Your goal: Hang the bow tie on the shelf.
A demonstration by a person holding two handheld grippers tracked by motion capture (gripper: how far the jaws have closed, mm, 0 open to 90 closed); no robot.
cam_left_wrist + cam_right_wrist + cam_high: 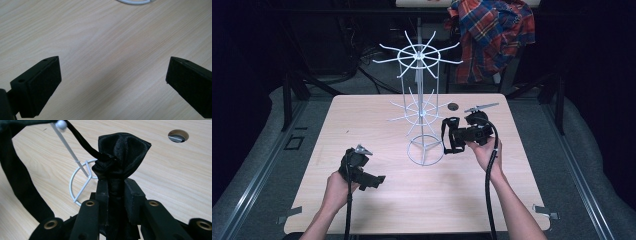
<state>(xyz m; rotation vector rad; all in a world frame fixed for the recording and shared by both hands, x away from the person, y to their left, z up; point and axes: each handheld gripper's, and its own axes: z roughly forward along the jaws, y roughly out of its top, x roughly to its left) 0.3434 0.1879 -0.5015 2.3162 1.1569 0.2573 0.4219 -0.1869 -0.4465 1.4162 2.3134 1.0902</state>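
Beside the white wire rack [421, 107], the right gripper [451, 136] clamps a black bow tie [122, 152].
The left gripper [379, 180] hovers over the table [427, 200], jaws wide apart.

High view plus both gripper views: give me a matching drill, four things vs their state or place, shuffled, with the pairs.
Things:
1. left hand-held gripper
2. right hand-held gripper
3. wire rack
4. plaid shirt

States or places:
A. standing upright on the table, white, its arms bare
B. draped behind the table's far edge
C. jaws wide apart over bare wood, nothing between them
D. jaws closed on black fabric with a strap, close to the rack's ring base

Pairs: 1-C, 2-D, 3-A, 4-B
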